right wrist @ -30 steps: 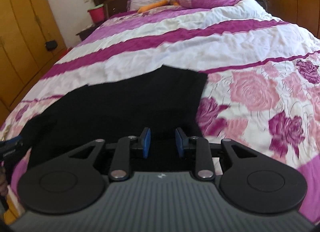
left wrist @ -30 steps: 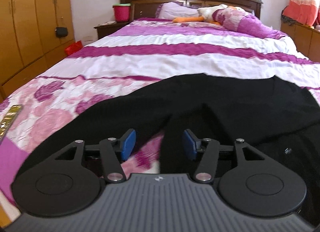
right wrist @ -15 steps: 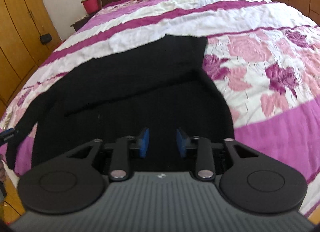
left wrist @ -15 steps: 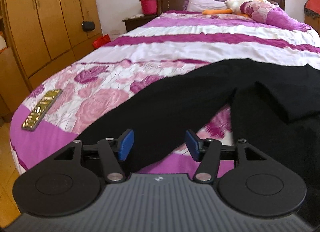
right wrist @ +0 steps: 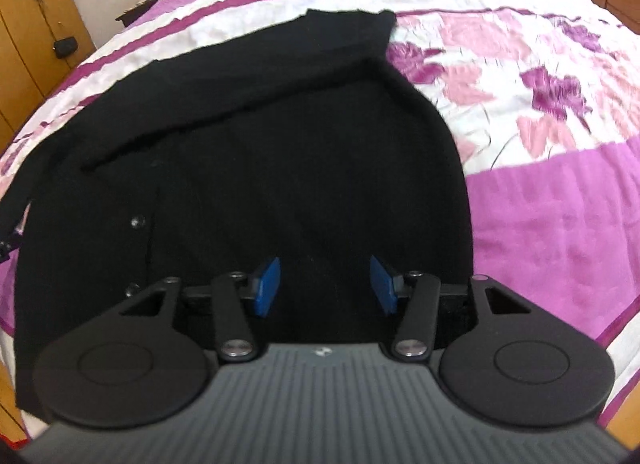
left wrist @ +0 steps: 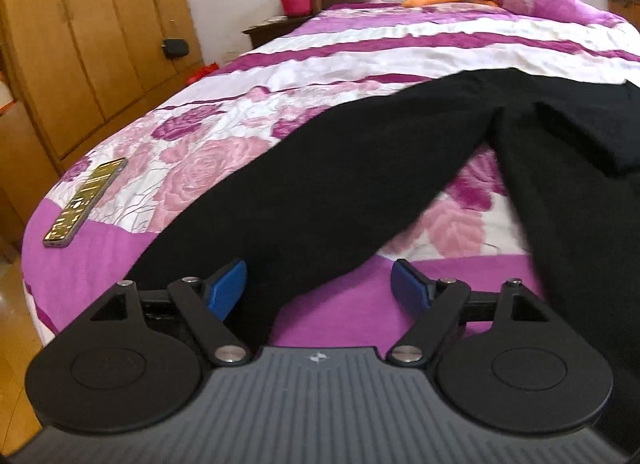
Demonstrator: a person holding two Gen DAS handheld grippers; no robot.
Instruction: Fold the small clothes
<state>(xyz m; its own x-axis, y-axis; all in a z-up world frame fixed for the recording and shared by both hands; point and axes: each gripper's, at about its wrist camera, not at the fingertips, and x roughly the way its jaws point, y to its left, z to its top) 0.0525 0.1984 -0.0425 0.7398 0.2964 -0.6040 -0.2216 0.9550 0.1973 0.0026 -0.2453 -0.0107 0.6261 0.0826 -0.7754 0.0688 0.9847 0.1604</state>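
Hovering over the bed (left wrist: 360, 44), my left tongs (left wrist: 318, 284) have just been spreading and stand wide apart, a sleeve (left wrist: 320, 192) of the black cardigan (right wrist: 256, 152) running up from between them toward 1 o'clock, unpinched. My right tongs (right wrist: 324, 284) have also just been parting and stand apart above the cardigan's body. A phone (left wrist: 84, 204) lies at 10 o'clock.

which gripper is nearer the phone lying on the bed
Left. The phone lies on the bedspread just ahead and to the left of the left gripper, which hovers over the black garment's sleeve. The right gripper is over the garment's body, and its view shows no phone.
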